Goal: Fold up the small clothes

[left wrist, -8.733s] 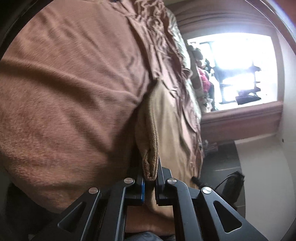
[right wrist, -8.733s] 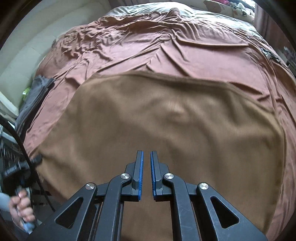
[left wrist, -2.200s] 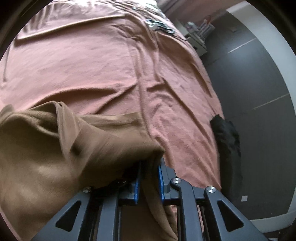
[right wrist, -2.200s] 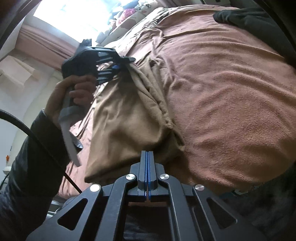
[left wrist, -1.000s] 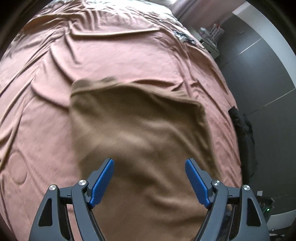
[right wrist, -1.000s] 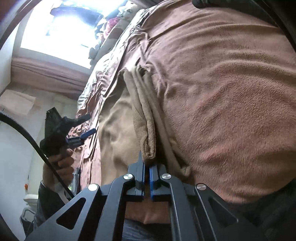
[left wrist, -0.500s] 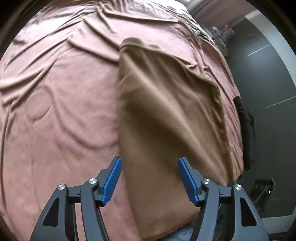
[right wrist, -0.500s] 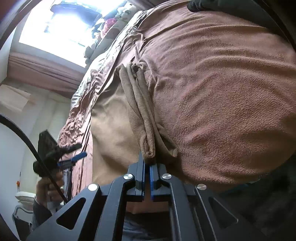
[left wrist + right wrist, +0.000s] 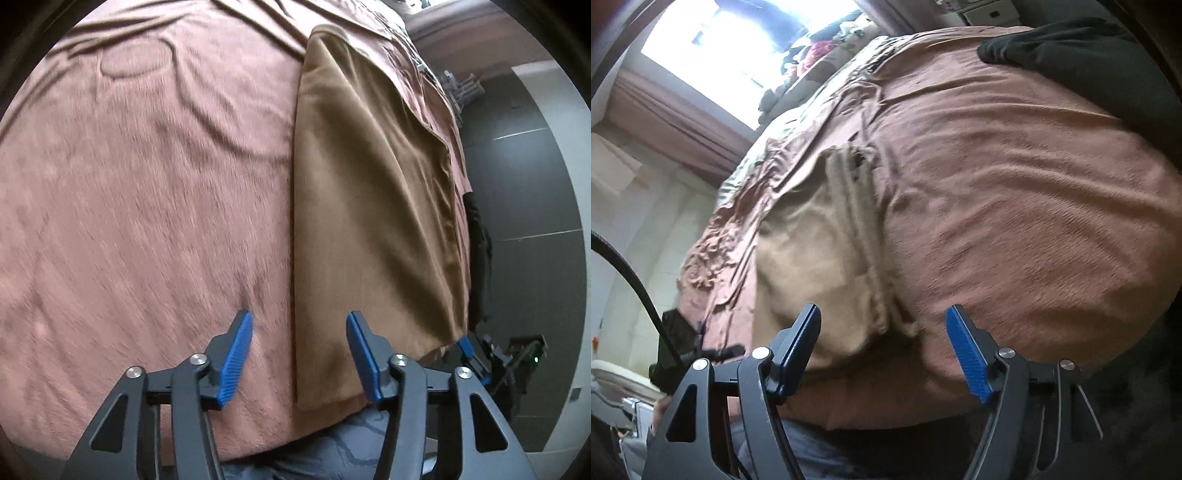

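Hovering just above the near edge of the bed, the left gripper [image 9: 299,332] has its blue-padded fingers spread wide with nothing between them; one pad sits over the bare bedspread, the other over the near end of the folded cloth. The right gripper [image 9: 882,332] is likewise spread wide and empty, its fingers straddling the near corner of the same cloth without touching it.

The tan garment [image 9: 373,206] lies flat on the pinkish-brown bedspread [image 9: 147,184] as a long, narrow folded panel running away from the near edge of the bed. In the right wrist view its layered fold edges [image 9: 864,236] show as a stacked ridge along one long side. The bedspread is wrinkled around it.

A black garment [image 9: 1082,55] lies on the bed, well apart from the tan one. Beyond the bed stands a bright window [image 9: 750,48], with a clutter of things along its sill.
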A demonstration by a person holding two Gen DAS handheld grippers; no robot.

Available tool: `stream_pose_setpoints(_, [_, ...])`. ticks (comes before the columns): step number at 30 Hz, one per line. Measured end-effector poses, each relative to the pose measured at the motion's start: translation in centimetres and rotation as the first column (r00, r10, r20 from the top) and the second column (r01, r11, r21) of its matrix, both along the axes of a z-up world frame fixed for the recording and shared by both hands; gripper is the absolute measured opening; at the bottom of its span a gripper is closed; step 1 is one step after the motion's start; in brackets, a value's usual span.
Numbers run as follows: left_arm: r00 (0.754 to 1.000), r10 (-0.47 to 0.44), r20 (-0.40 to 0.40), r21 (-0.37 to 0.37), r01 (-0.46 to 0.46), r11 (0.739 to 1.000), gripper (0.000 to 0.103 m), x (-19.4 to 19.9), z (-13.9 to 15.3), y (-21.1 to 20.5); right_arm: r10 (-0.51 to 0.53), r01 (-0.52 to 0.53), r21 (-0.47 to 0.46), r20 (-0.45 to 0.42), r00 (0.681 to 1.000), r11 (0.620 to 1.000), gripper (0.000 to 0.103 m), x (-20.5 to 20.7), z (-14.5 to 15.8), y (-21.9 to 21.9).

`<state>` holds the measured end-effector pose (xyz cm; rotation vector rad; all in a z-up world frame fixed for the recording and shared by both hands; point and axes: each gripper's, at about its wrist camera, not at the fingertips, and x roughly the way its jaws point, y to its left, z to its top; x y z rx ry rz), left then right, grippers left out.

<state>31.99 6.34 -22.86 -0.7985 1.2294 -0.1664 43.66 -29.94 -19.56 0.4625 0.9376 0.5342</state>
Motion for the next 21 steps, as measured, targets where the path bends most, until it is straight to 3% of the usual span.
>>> stream_pose_setpoints(7, [1.000, 0.013, 0.023, -0.061, -0.012, 0.998, 0.051, -1.4, -0.3, -0.6, 0.052, -0.051, -0.062, 0.019, 0.998, 0.997, 0.069, 1.0, 0.2, 2.0])
stream_pose_setpoints(8, [1.000, 0.013, 0.023, -0.085, -0.011, 0.996, 0.048, -1.6, -0.5, -0.7, 0.064, -0.063, -0.069, 0.019, 0.998, 0.996, 0.069, 1.0, 0.1, 2.4])
stream_pose_setpoints(10, [1.000, 0.006, 0.010, -0.113, -0.005, 0.994, 0.031, -1.8, -1.0, -1.3, 0.071, -0.070, -0.084, 0.011, 0.997, 0.994, 0.069, 1.5, -0.3, 2.8])
stream_pose_setpoints(14, [1.000, 0.010, 0.007, -0.117, -0.009, 0.993, 0.021, -2.1, -1.5, -1.7, 0.051, -0.053, -0.110, -0.025, 0.998, 0.993, 0.047, 2.3, -1.2, 2.9])
stream_pose_setpoints(16, [1.000, 0.022, 0.005, -0.144, -0.021, 0.989, 0.011, -2.2, -1.5, -1.4, 0.047, -0.050, -0.100, -0.029, 0.998, 0.994, 0.041, 2.3, -1.1, 2.8])
stream_pose_setpoints(19, [0.999, 0.022, 0.031, -0.134, -0.017, 0.991, 0.007, -2.6, -0.5, -0.8, 0.077, -0.080, -0.093, -0.037, 0.996, 0.992, 0.019, 2.2, -0.8, 3.3])
stream_pose_setpoints(21, [0.999, 0.013, 0.048, -0.112, -0.007, 0.994, 0.007, -3.3, 0.2, -0.1, 0.082, -0.086, -0.100, -0.041, 0.996, 0.991, 0.014, 1.9, -0.5, 3.7])
